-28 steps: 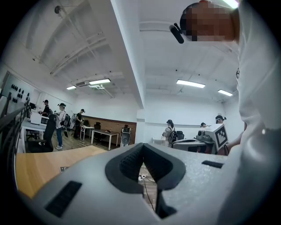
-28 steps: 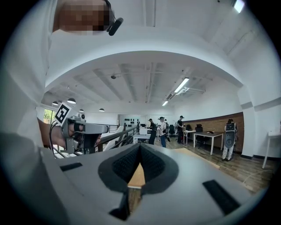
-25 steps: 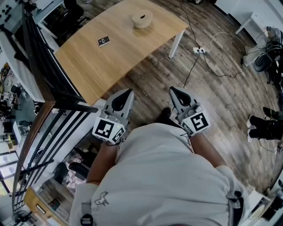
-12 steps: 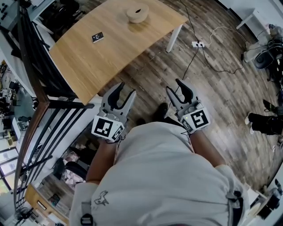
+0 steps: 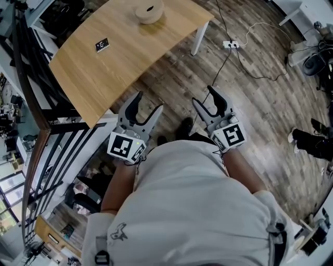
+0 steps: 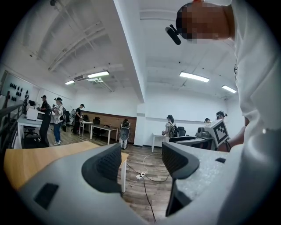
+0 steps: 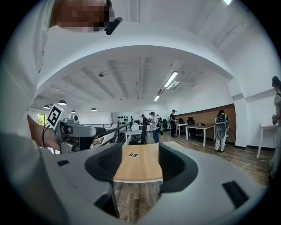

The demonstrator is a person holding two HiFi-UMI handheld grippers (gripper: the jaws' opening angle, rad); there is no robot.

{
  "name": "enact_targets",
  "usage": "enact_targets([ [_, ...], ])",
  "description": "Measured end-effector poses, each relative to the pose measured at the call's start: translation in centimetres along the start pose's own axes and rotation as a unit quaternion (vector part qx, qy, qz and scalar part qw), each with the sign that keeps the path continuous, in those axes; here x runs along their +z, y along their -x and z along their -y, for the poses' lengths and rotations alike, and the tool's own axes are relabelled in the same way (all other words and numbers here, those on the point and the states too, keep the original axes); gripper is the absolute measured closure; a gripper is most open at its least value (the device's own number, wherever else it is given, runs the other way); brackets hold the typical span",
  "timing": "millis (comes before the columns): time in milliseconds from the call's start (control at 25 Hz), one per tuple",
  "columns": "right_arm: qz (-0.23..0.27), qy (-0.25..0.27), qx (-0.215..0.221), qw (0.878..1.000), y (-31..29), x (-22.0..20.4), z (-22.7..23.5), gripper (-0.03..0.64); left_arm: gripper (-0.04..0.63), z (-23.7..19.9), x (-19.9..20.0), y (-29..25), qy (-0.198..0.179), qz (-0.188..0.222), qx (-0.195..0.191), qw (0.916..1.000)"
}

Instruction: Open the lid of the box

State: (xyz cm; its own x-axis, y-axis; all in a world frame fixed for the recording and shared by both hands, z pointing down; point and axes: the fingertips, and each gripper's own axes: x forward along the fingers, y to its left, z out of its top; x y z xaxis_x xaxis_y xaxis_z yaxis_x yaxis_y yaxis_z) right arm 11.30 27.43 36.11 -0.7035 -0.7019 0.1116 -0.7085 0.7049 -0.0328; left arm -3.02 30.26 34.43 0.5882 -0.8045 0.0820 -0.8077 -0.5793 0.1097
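Wood-plank floor (image 5: pixel 260 88) of an open office, seen steeply from above; a black railing (image 5: pixel 36 130) runs down the 9 o'clock edge. Item one: pale wooden desk (image 5: pixel 119 67) on white legs, filling the 11 o'clock quarter of the head view. Item two: box (image 5: pixel 149 11), round, cream-coloured, with a dark hole in its top. It stands on the far end of the desk at 12 o'clock, near the frame's upper edge and well apart from both grippers. Item three: small black card (image 5: pixel 102 45), flat on the desk at 8 o'clock from the box. Item four: left gripper (image 5: pixel 146 104), held out in front of the person's grey shirt (image 5: pixel 192 208), over the floor just short of the desk's near corner, with a black-and-white marker cube (image 5: pixel 126 145) at its rear. Its fingers (image 6: pixel 103 169) have just been opening and stand wide apart with nothing between them; only floor shows through the gap. Item five: right gripper (image 5: pixel 204 97), at 3 o'clock from the left one and level with it. Its fingers (image 7: pixel 105 165) have likewise just been opening and are wide apart and empty, with the desk and the card showing far off through the gap. Item six: white power strip (image 5: pixel 230 44), on the floor at 1 o'clock from the right gripper. Item seven: dark shoe (image 5: pixel 183 127), on the floor between the two grippers.
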Motion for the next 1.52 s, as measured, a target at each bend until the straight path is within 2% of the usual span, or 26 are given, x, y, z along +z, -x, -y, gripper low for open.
enact_targets([
  [480,0.016,0.009,-0.017,1.0,1.1,1.2,10.4,0.321,0.31,3.1,1.0,-10.9,-0.012,0.0,-0.03,0.9995],
  [920,0.021,0.009,-0.031,0.999,1.2,1.7,13.8,0.311,0.308,4.3,0.4,-15.6,-0.008,-0.011,-0.064,0.9979],
  [1120,0.021,0.003,-0.05,0.999,0.2,1.8,15.6,0.311,0.308,3.4,0.7,-18.1,-0.006,-0.006,-0.084,0.9964],
  [1320,0.01,0.014,-0.048,0.999,-2.2,2.0,17.6,0.311,0.308,2.0,1.3,-21.8,-0.01,-0.009,-0.109,0.9939],
  [1520,0.022,0.007,-0.056,0.998,-6.5,3.0,20.9,0.311,0.307,-1.9,2.1,-25.6,-0.007,-0.007,-0.123,0.9924],
])
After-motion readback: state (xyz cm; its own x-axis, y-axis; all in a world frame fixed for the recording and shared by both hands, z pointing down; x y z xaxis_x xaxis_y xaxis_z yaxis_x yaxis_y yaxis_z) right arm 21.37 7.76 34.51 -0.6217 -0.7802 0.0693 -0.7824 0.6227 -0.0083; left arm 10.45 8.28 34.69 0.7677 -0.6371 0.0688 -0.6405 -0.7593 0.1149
